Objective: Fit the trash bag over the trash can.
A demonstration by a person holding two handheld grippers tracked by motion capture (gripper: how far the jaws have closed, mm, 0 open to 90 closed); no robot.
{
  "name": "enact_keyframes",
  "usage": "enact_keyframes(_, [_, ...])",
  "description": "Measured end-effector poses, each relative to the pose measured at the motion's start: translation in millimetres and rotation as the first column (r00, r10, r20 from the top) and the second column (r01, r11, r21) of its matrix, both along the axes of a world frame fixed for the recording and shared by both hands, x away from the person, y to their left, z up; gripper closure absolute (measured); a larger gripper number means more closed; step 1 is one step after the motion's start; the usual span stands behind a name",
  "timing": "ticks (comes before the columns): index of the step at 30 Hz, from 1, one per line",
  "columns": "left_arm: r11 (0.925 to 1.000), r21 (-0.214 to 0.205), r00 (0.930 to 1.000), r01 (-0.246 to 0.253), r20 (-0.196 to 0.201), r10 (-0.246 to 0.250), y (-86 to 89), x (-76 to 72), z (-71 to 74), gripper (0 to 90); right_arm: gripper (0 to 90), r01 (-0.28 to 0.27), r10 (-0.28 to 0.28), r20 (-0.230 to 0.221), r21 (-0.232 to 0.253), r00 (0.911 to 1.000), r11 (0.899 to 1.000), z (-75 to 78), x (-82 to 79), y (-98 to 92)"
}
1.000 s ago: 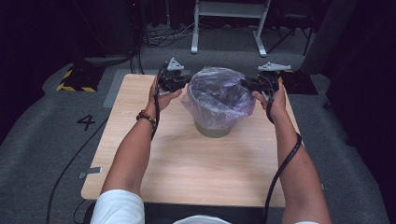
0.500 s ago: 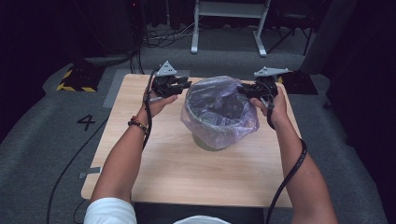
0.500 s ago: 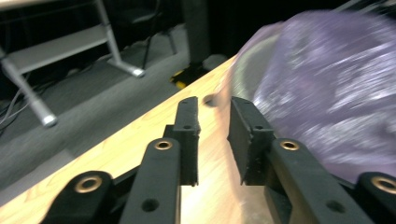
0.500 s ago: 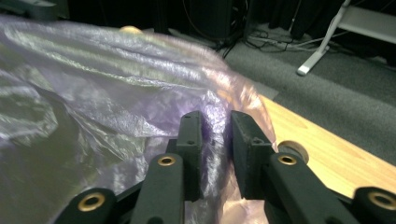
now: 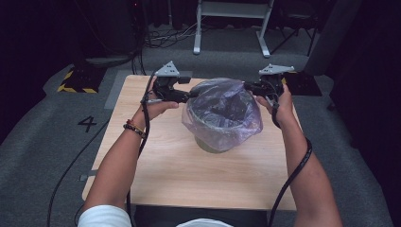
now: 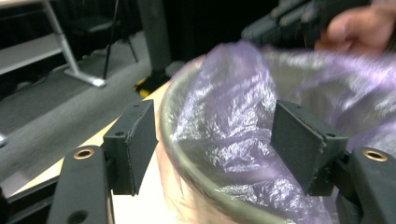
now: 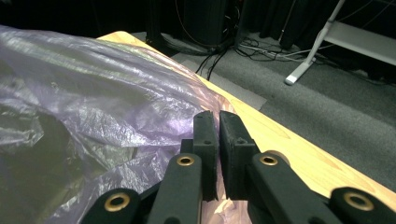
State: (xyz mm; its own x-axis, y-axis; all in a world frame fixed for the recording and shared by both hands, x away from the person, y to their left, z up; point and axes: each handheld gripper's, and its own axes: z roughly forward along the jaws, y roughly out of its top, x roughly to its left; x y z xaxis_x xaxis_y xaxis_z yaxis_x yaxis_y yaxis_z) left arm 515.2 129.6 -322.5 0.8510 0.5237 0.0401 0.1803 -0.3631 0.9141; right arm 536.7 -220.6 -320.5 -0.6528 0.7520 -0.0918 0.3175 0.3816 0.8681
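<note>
Now my left gripper (image 5: pixel 193 94) stands at the left side of the bin (image 5: pixel 220 126), which sits near the middle of the table (image 5: pixel 189 175), a little toward the far edge. Its jaws have just been opening and are wide apart. In the left gripper view the bin's rim and the purple bag (image 6: pixel 243 140) draped over it pass between the two pads (image 6: pixel 299 144), and neither pad presses on the plastic.

My right gripper (image 5: pixel 247 87) is at the bin's far right rim. Its jaws have just been closing and are now nearly together, with a thin slit between them. In the right gripper view the bag (image 7: pixel 93 126) spreads out to the left of the jaws (image 7: pixel 218 154) and crumples up against their base; a fold of it seems pinched there, though I cannot see the film inside the slit itself.

From above, the bag lines the bin and hangs over its rim all round, with both grippers level with that rim on opposite sides.
</note>
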Motion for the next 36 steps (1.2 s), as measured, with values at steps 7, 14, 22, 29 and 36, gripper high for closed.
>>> enact_keyframes(7, [0.9928,0.097,0.9971,-0.069,0.039,0.066,-7.0,6.8,-8.2,68.4,88.1,-0.009,0.009,0.013,0.009,0.9999,1.000,-0.3,2.7,3.4])
enact_keyframes(14, [0.9957,0.068,0.9957,-0.062,0.073,0.057,-5.9,11.4,-13.7,90.0,88.6,-0.001,0.001,0.011,0.020,0.9999,1.000,-2.2,10.7,1.5])
enact_keyframes(22, [0.9971,-0.066,0.9986,-0.038,0.035,0.040,6.7,8.0,-1.9,55.1,88.9,-0.005,0.004,0.039,0.032,0.9992,0.999,1.4,9.7,3.7])
enact_keyframes(29, [0.9999,0.010,1.0000,0.006,0.003,-0.006,-13.0,-5.3,1.4,22.8,87.1,-0.016,0.015,0.048,0.019,0.9987,1.000,6.1,7.0,11.3])
enact_keyframes(36, [0.9783,0.160,0.9878,-0.132,0.104,0.116,-26.9,-0.1,-5.6,58.6,86.1,-0.032,0.031,0.061,0.009,0.9976,0.999,9.7,5.4,15.7])
